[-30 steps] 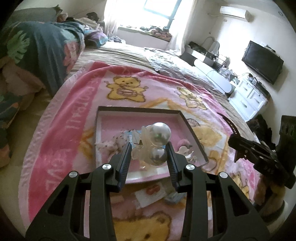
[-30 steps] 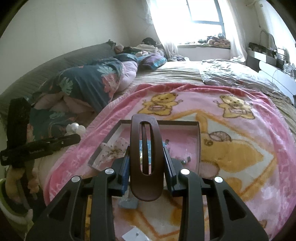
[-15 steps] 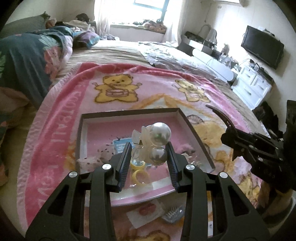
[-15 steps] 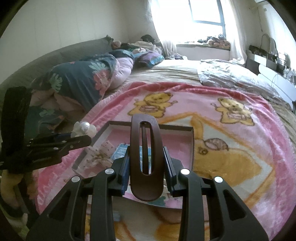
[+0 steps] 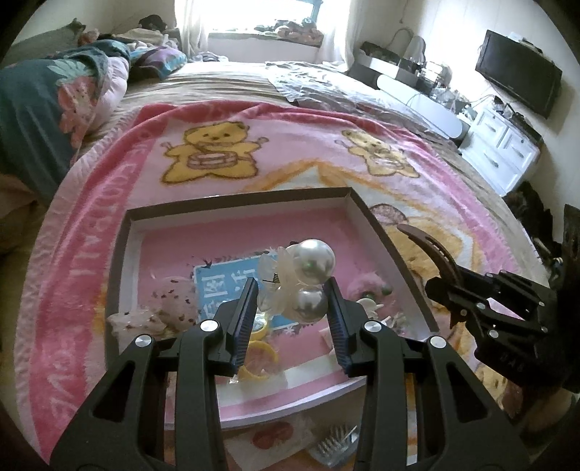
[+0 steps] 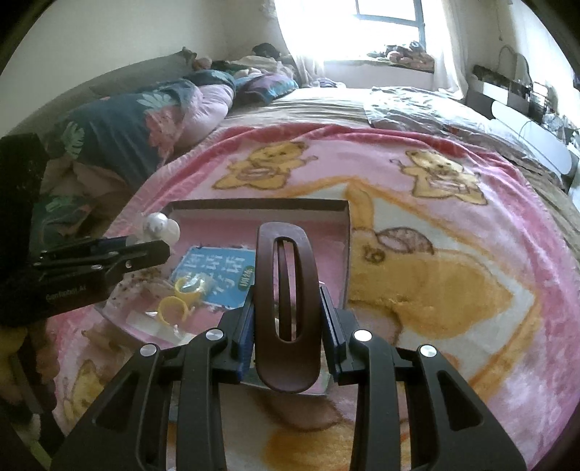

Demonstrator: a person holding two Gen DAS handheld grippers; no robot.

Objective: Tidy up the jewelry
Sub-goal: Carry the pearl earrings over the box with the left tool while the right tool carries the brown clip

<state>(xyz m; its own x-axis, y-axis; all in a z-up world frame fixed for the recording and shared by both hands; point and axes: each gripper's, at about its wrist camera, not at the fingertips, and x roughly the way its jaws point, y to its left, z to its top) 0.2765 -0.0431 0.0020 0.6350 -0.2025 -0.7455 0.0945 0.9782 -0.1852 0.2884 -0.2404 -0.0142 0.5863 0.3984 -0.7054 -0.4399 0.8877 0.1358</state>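
Resting on a pink bear-print blanket (image 5: pixel 119 203) spread over a wide bed (image 5: pixel 217 81), a shallow dark-rimmed tray (image 5: pixel 373 217) with a pink floor holds the jewelry already gathered: a blue printed card (image 6: pixel 214 271) near its middle, two yellow rings (image 6: pixel 173 309) close together by the near edge, a pale speckled flower-shaped piece (image 5: pixel 159 315) toward the left side and a pink fuzzy piece (image 5: pixel 366 286) toward the right. Above the tray, the left gripper (image 5: pixel 290 315) is closed on a pearl hair clip (image 5: pixel 308 279), its two large pearls stacked against a clear claw body between the blue pads. Beside it, over the tray's right rim, the right gripper (image 6: pixel 288 326) is clamped on a long brown oval barrette (image 6: pixel 286 300), held upright with its slot facing the camera. On the blanket just outside the tray's near edge lie a small packet with a red mark (image 5: pixel 275 434) and a clear comb-like clip (image 5: pixel 331 444). A dark floral quilt (image 5: pixel 32 119) is bunched along the bed's left side, a grey sheet (image 5: pixel 326 87) lies crumpled farther back. Daylight floods through a curtained window (image 6: pixel 384 21) above a cluttered sill; a black television (image 5: pixel 518 72) hangs on the right wall over a white drawer cabinet (image 5: pixel 500 152).
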